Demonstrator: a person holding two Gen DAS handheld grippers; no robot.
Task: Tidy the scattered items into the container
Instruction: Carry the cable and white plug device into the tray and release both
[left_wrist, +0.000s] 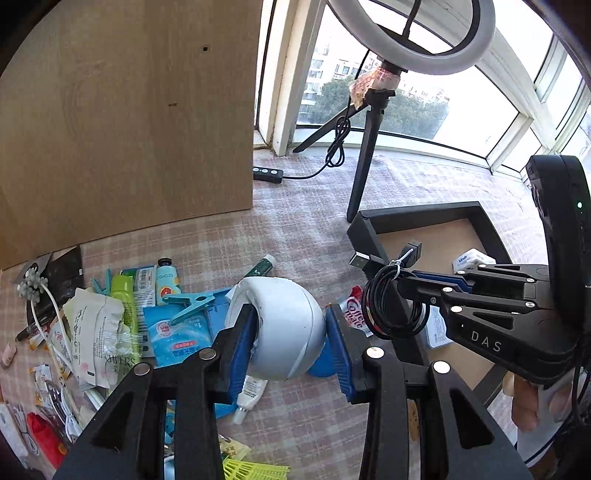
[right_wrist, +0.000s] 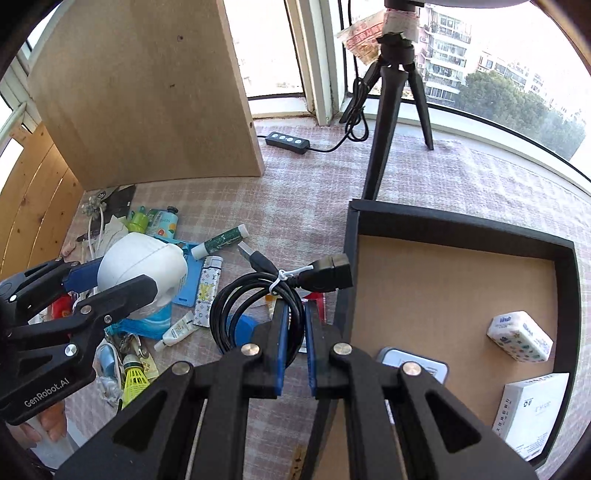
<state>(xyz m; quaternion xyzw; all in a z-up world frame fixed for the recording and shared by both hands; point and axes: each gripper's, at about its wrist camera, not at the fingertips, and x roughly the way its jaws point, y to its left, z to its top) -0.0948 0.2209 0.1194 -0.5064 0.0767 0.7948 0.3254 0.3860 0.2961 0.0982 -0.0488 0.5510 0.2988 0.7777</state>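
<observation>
My left gripper (left_wrist: 290, 336) is shut on a white round ball-shaped object (left_wrist: 280, 328), held above the cluttered cloth; it also shows at the left of the right wrist view (right_wrist: 142, 273). My right gripper (right_wrist: 295, 328) is shut on a coiled black USB cable (right_wrist: 258, 299) tied with a white twist tie, hanging just left of the container's wall. The left wrist view shows that cable (left_wrist: 391, 302) and right gripper (left_wrist: 406, 284) at the right. The black container (right_wrist: 461, 225) with a brown floor holds a tissue pack (right_wrist: 519, 336), a white box (right_wrist: 532, 413) and a grey case (right_wrist: 417, 360).
Scattered items lie on the checked cloth at left: tubes (left_wrist: 166, 277), a teal clip (left_wrist: 188, 302), packets (left_wrist: 96, 332), a lighter (right_wrist: 207, 291), a green tube (right_wrist: 223, 240), a shuttlecock (right_wrist: 135, 376). A wooden board (right_wrist: 147, 92) stands behind. A ring-light tripod (right_wrist: 384, 122) and its cable remote (right_wrist: 288, 142) stand beyond the container.
</observation>
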